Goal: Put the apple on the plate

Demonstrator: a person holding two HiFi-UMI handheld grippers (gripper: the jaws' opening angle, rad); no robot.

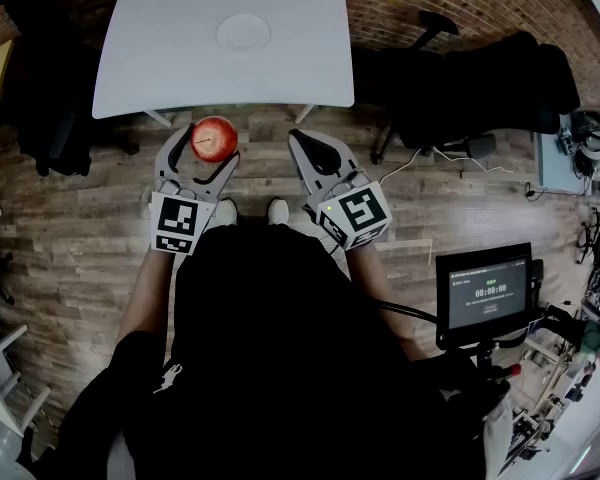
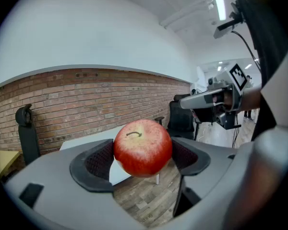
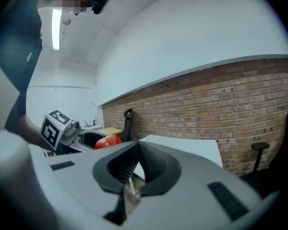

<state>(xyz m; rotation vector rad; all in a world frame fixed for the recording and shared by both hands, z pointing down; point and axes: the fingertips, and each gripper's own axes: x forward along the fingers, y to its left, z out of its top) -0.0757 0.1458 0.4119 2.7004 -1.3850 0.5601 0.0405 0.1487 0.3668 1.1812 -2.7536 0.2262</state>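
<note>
the apple [image 2: 143, 146] is clamped between the jaws of the left gripper [image 1: 206, 154], its red sides pressed by the dark ribbed pads [image 2: 99, 161] and its stem turned up. the jaws of the right gripper [image 3: 137, 163] are seen closed together, tip against tip, with nothing between them. both grippers are held out side by side in front of the person, near each other but apart, each pointed slightly downward. the apple is carried in the air over the wooden floor [image 1: 70, 228], just short of the near edge of the white table [image 1: 150, 68]. the plate [image 1: 243, 32] is set on that table toward its far side, well apart from the apple. a black chair [image 1: 460, 78] is seen right of the table, a brick wall [image 2: 62, 99] behind it, and a lit screen [image 1: 488, 293] at the person's right
</note>
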